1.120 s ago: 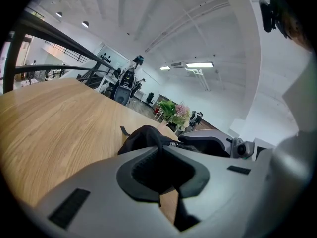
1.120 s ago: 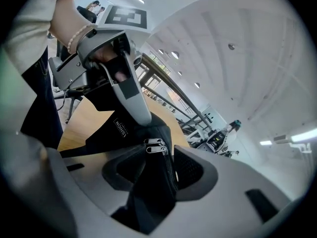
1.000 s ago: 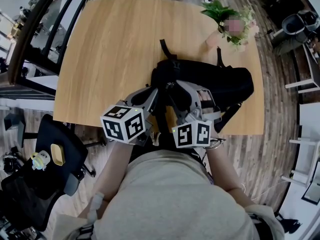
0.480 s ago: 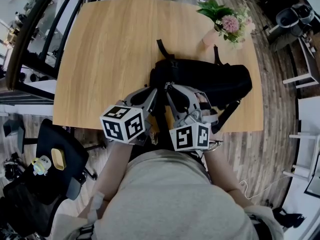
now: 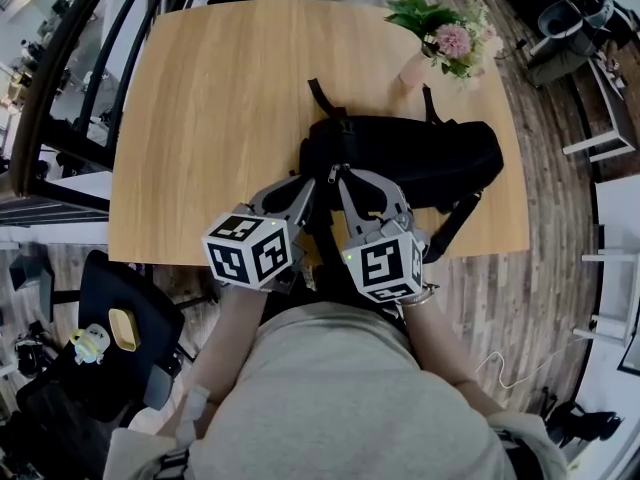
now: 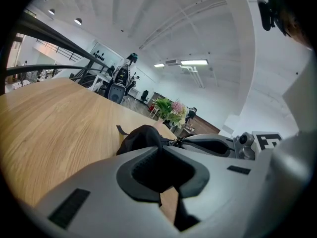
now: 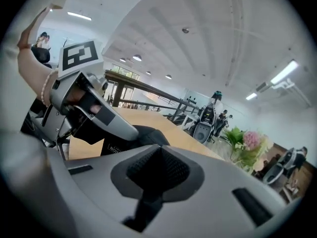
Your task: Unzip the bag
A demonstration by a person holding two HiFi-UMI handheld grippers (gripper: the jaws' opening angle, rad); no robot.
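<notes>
Black bag (image 5: 425, 158) lies on the wooden counter (image 5: 220, 98), straight ahead of both tools and touching their tips. The left hand-held gripper (image 5: 316, 183) is pressed together on the bag's near end. Just beside it, the right hand-held gripper (image 5: 342, 175) has just been closing its jaws, which now pinch the zipper pull (image 5: 332, 175).

Pale wood desk (image 5: 220, 118) sat on wood-plank floor (image 5: 520, 298). Dark railing (image 5: 60, 78) ran along desk's left side; blk chair (image 5: 115, 298) off near-left corner, flower vase (image 5: 415, 68) at far-right. White ceiling (image 6: 148, 24) w/ strip lights (image 6: 194, 62) overhead.
</notes>
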